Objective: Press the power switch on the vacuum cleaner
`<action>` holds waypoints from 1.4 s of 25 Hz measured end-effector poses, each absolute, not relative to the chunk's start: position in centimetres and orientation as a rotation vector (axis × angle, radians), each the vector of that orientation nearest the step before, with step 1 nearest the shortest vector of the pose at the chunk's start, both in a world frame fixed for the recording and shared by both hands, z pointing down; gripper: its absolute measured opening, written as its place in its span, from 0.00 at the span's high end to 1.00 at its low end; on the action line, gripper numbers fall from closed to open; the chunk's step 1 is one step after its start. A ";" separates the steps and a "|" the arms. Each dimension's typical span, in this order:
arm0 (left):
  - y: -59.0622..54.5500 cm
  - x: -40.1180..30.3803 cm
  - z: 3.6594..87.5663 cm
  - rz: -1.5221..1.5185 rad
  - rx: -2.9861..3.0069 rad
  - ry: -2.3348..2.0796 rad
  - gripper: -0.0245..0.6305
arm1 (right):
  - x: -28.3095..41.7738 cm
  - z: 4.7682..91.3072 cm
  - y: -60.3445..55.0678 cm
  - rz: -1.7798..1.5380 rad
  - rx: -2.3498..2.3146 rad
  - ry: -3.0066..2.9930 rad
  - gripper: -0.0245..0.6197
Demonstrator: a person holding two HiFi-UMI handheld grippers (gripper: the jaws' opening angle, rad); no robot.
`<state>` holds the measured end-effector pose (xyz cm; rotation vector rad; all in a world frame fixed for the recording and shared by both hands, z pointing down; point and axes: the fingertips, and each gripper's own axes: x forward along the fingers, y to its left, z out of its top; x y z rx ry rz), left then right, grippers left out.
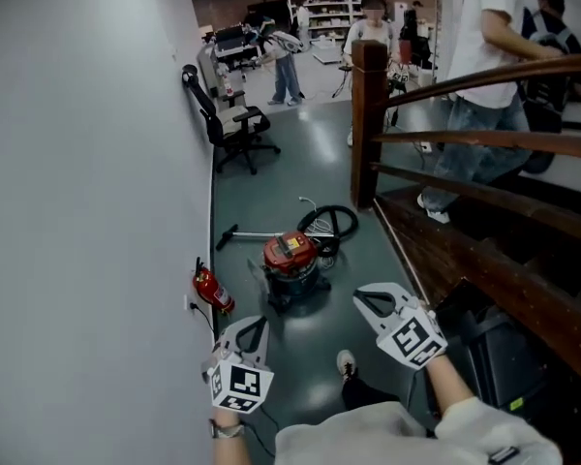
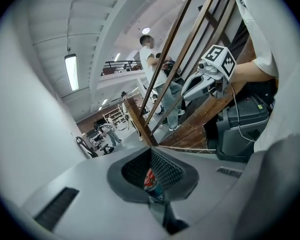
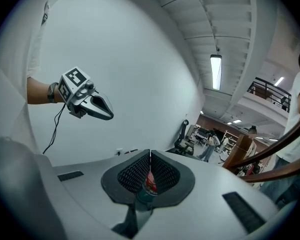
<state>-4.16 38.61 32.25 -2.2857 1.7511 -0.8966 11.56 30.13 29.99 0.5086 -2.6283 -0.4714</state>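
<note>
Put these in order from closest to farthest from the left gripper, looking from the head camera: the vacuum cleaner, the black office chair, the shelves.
1. Vacuum cleaner, on the floor just ahead of the left gripper.
2. Office chair, farther along the wall on the left.
3. Shelves, at the far end of the room.

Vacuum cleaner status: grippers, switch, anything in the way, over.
Left gripper and right gripper both shut, empty, short of it. Vacuum cleaner on floor ahead, untouched. Fire extinguisher by wall at left, hose coiled behind.
</note>
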 end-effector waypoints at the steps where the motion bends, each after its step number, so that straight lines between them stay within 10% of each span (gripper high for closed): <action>1: 37.5 -4.4 32.1 -0.895 -2.283 1.755 0.96 | 11.3 29.8 28.9 -0.476 0.505 -2.630 0.92; 35: 9.9 -7.6 30.5 -0.934 -2.245 1.815 0.96 | 7.7 28.9 1.9 -0.489 0.403 -2.600 0.92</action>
